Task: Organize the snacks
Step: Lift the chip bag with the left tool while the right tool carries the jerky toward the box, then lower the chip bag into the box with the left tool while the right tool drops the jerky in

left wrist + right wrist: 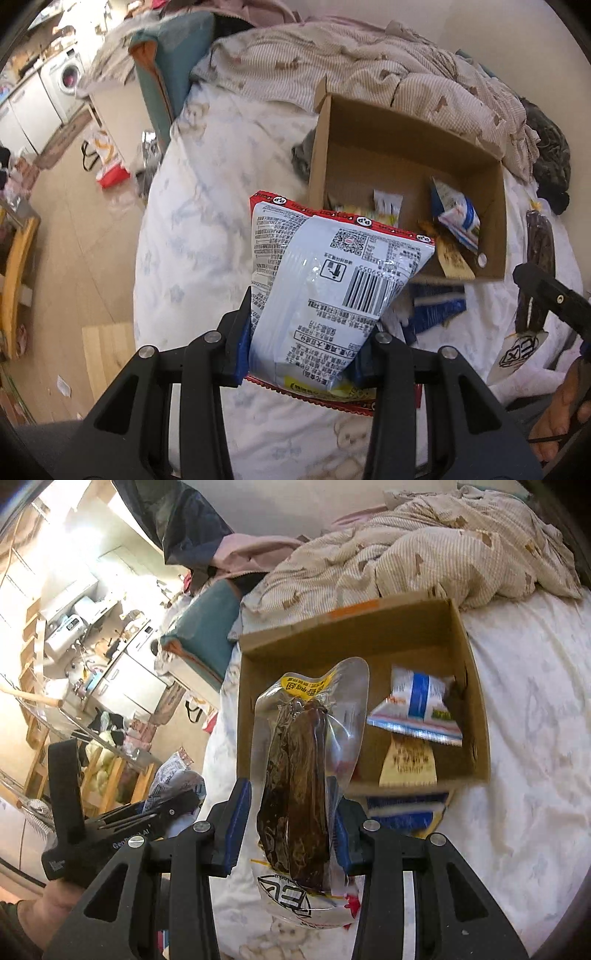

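Observation:
My left gripper (pixel 301 332) is shut on a white snack bag with red edges (pixel 325 280), held upright in front of an open cardboard box (pixel 406 144) on the bed. My right gripper (pixel 291 812) is shut on a clear vacuum pack of dark meat (pixel 299 775), held just before the same box (pixel 351 638). The box holds a blue-and-white packet (pixel 417 705), a tan packet (pixel 406 760) and other small snacks. The meat pack also shows at the right of the left wrist view (pixel 539 254). The left gripper shows at lower left of the right wrist view (pixel 110 823).
A blue packet (pixel 402 808) lies on the white bedsheet (pixel 535 738) against the box's near wall. A rumpled beige quilt (pixel 369 62) lies behind the box. A teal cushion (pixel 173 66) is at the bed's left edge; cluttered floor (pixel 74 221) lies beyond.

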`<state>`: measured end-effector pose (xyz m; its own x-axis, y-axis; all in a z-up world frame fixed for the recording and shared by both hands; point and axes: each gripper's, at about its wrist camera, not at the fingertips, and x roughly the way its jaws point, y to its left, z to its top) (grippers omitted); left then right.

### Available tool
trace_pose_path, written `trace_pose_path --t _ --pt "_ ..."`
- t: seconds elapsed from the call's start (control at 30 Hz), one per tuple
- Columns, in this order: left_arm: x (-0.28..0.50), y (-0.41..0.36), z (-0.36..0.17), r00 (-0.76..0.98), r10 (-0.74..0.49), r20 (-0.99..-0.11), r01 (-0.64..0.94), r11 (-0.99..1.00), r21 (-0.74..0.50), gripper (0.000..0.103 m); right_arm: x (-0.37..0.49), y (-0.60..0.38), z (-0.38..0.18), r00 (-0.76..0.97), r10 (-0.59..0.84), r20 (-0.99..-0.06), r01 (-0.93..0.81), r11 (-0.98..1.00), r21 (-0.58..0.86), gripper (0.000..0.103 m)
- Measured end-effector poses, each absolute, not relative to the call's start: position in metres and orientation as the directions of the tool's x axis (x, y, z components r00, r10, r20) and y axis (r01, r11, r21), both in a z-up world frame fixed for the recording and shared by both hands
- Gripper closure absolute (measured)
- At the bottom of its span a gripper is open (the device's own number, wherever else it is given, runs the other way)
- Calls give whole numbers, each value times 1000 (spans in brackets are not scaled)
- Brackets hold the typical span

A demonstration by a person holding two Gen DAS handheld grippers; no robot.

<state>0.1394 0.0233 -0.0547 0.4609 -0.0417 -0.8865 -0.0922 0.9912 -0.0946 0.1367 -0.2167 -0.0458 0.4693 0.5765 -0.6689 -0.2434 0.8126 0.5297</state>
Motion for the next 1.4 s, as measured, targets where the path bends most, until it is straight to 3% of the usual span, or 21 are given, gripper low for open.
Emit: trace_pose_path --t 0.63,0.9,1.27,1.33,1.4 --pt "237 -30 -69 548 -39 -836 38 999 -22 67 223 -216 -76 451 535 -715 -172 838 518 61" --pt "251 -50 -75 580 -19 -815 85 996 37 67 255 -221 -95 438 523 -731 -127 841 526 61" --pt "253 -53 -74 585 -49 -809 105 994 16 65 265 -227 -109 420 532 -735 -61 825 561 54" --pt "254 -53 -75 576 -66 -815 115 993 1 63 265 -228 -110 419 532 -736 -58 824 563 53" --pt "254 -54 -76 560 -88 -824 123 992 -23 54 265 -230 -110 424 534 -732 -52 821 569 52"
